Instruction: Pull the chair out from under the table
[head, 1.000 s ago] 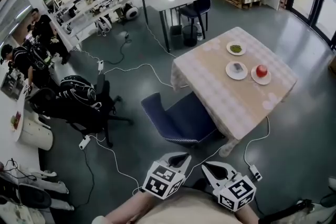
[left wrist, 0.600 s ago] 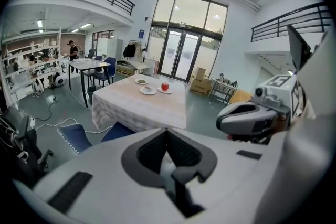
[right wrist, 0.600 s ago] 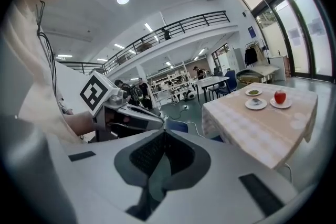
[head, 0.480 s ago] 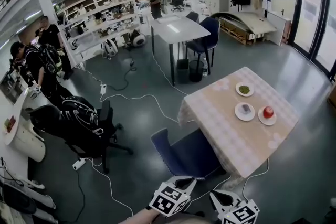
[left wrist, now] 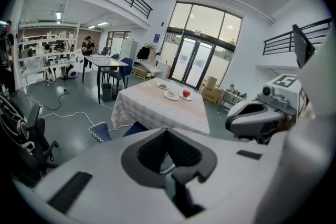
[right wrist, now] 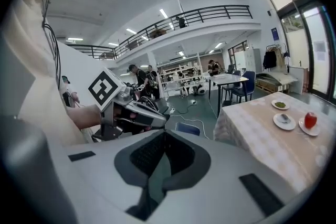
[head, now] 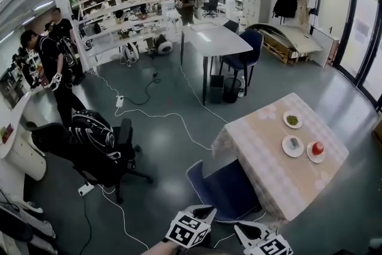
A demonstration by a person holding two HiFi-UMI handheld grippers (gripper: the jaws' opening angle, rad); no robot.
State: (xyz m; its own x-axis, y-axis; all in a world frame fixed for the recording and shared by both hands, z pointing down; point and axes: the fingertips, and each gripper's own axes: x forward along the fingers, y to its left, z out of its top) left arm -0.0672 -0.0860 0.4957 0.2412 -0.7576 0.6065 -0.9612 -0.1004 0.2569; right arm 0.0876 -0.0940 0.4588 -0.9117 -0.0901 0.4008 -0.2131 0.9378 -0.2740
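Note:
A blue chair with white-trimmed edges is pushed part way under the table, which wears a checked cloth. Both grippers are at the bottom edge of the head view, a short way in front of the chair and apart from it. My left gripper is shut and holds nothing. My right gripper is also shut and empty. In the left gripper view the closed jaws point toward the chair and the table. The right gripper view shows its closed jaws with the chair beyond them.
Three plates sit on the table: green food, a small item, a red apple. A black office chair with gear stands left. White cables and a power strip lie on the floor. People stand by the shelves.
The head view has lifted, so the table and chair sit lower and further right. Both grippers have slid down to the bottom edge, still shut. The chair stays at the table.

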